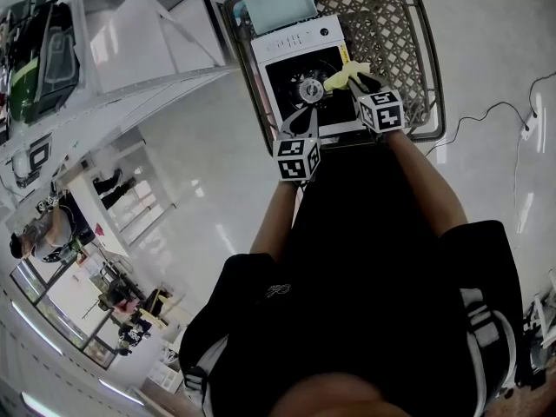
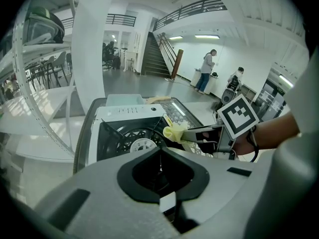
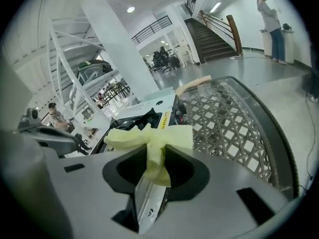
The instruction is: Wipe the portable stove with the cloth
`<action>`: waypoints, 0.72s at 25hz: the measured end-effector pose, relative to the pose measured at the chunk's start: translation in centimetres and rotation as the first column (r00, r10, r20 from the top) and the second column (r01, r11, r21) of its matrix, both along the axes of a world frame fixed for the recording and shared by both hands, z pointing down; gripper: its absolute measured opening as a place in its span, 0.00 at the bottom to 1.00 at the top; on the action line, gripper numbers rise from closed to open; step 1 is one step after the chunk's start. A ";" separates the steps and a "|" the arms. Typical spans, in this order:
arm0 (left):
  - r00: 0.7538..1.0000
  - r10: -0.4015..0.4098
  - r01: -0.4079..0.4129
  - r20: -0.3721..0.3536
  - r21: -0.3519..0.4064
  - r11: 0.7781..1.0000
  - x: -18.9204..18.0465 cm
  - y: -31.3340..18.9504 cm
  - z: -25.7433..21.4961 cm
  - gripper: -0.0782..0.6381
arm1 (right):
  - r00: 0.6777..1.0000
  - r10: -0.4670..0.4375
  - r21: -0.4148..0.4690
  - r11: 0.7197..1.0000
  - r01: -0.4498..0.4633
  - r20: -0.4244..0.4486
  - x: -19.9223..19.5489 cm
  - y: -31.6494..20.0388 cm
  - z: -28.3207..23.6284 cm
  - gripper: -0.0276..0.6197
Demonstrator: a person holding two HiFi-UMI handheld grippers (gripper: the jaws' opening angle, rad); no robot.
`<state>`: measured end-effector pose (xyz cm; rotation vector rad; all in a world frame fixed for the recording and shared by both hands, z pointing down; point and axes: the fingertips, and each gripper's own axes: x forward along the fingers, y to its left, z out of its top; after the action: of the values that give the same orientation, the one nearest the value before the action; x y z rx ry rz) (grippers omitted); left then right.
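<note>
The white portable stove point(image 1: 300, 42) with its black top and round burner point(image 1: 309, 89) stands on a woven metal table point(image 1: 395, 33). My right gripper point(image 1: 358, 82) is shut on a yellow cloth point(image 1: 340, 78), which bunches at the stove's right edge, over the black top. In the right gripper view the cloth point(image 3: 149, 139) is pinched narrow between the jaws and fans out beyond them. My left gripper point(image 1: 301, 116) is shut with nothing in it, tips at the stove's near edge by the burner. In the left gripper view the cloth point(image 2: 174, 132) hangs over the stove point(image 2: 124, 114).
A pale blue flat box point(image 1: 278, 3) lies behind the stove on the table. White shelving point(image 1: 130, 42) stands to the left. A cable point(image 1: 495, 111) runs over the glossy floor at right. People point(image 2: 207, 71) stand far off near a staircase.
</note>
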<state>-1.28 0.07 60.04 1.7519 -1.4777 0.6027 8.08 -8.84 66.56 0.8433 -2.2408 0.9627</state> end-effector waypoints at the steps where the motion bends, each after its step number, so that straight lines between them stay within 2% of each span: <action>1: 1.000 -0.002 0.002 0.000 -0.002 1.000 -0.1 0.0 0.0 0.14 | 1.000 0.000 0.005 1.000 0.000 -0.004 0.0 -0.1 -0.1 0.21; 18: 0.998 -0.061 0.061 -0.011 0.007 0.998 -0.1 -1.5 -0.9 0.14 | 0.999 -0.020 0.075 0.997 0.023 -0.033 -0.8 -3.2 -0.3 0.24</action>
<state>-1.36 -1.42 59.17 1.7063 -1.5221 0.5565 7.32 -12.03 66.25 0.8598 -2.2663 0.8536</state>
